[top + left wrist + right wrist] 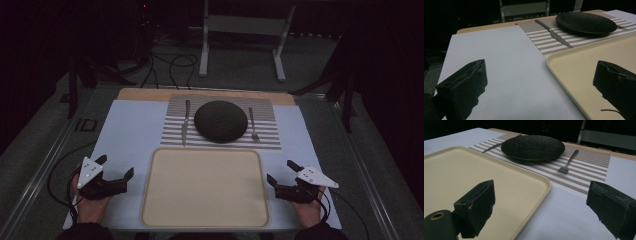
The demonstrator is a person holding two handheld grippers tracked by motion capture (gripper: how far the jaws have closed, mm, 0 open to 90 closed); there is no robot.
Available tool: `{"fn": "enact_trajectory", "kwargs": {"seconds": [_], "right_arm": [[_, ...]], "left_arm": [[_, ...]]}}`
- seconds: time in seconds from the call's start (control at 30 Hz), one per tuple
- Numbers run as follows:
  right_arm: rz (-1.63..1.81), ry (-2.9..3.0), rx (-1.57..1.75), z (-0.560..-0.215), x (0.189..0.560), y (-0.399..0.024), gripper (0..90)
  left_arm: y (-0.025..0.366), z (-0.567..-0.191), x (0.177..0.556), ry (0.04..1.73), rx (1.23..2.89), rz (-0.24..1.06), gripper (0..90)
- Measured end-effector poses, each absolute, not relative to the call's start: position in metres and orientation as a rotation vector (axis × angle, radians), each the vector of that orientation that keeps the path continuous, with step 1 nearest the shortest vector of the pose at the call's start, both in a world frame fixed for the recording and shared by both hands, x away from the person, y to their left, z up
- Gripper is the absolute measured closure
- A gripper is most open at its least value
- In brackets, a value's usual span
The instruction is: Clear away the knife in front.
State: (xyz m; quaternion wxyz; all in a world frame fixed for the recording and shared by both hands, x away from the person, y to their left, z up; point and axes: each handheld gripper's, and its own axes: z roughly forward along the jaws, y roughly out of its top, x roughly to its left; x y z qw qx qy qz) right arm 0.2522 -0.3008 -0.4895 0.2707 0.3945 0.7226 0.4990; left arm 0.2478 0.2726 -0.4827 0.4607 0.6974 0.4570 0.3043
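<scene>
looking down from the high view, a cream tray [205, 187] lies at the near middle of the white sheet [127, 132] that covers the table, with a striped placemat [267, 132] just beyond its far edge. a dark plate [220, 121] sits in the middle of the placemat, a knife [185, 122] lies to its left and a fork [253, 125] to its right, each near the plate but apart from it. the left gripper [116, 167] rests by the tray's near left side, held in the person's left hand [92, 205], its jaws spread wide with nothing between them. the right gripper [281, 171] sits by the tray's near right side in the right hand [310, 207], its jaws likewise wide apart and empty. both grippers are just beside the tray; whether they touch it cannot be told.

in the left gripper view, the two black jaws stand far apart, one over the white sheet [499, 65] and one over the tray's [584, 67] near left corner. the knife [554, 33] lies farther off on the placemat [541, 37], with the plate [586, 22] behind it to the right.

in the right gripper view, the jaws are again wide apart, one above the tray [461, 172] and one above the white sheet [564, 215]. beyond the tray's corner, the fork [569, 161] lies on the placemat [589, 167] right of the plate [532, 147], and the knife [496, 145] shows at the plate's far left.
</scene>
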Motion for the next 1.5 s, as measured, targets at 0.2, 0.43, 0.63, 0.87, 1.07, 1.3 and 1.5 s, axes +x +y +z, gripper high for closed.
{"fn": "enact_trajectory", "kwargs": {"seconds": [0.2, 0.43, 0.63, 0.87, 1.07, 1.3, 1.5], "right_arm": [[1.342, 1.950, 1.063, -0.489, 0.253, -0.300, 8.3], [1.337, 1.950, 1.056, -0.490, 0.253, -0.298, 8.4], [1.336, 1.946, 1.057, -0.490, 0.253, -0.298, 8.4], [1.325, 1.953, 1.056, -0.492, 0.255, -0.296, 8.4], [1.324, 1.947, 1.069, -0.492, 0.255, -0.297, 8.3], [1.323, 1.948, 1.069, -0.493, 0.256, -0.297, 8.4], [1.320, 1.950, 1.070, -0.493, 0.255, -0.297, 8.4]], "left_arm": [[0.271, -0.483, 0.248, 1.133, 1.722, 0.754, 0.0], [0.268, -0.483, 0.247, 1.148, 1.713, 0.754, 0.0], [0.266, -0.480, 0.247, 1.150, 1.705, 0.757, 0.0], [0.264, -0.475, 0.252, 1.178, 1.694, 0.756, 0.0], [0.250, -0.465, 0.263, 1.155, 1.726, 0.748, 0.0], [0.236, -0.459, 0.278, 1.151, 1.719, 0.717, 0.0], [0.225, -0.455, 0.288, 1.128, 1.738, 0.714, 0.0]]}}
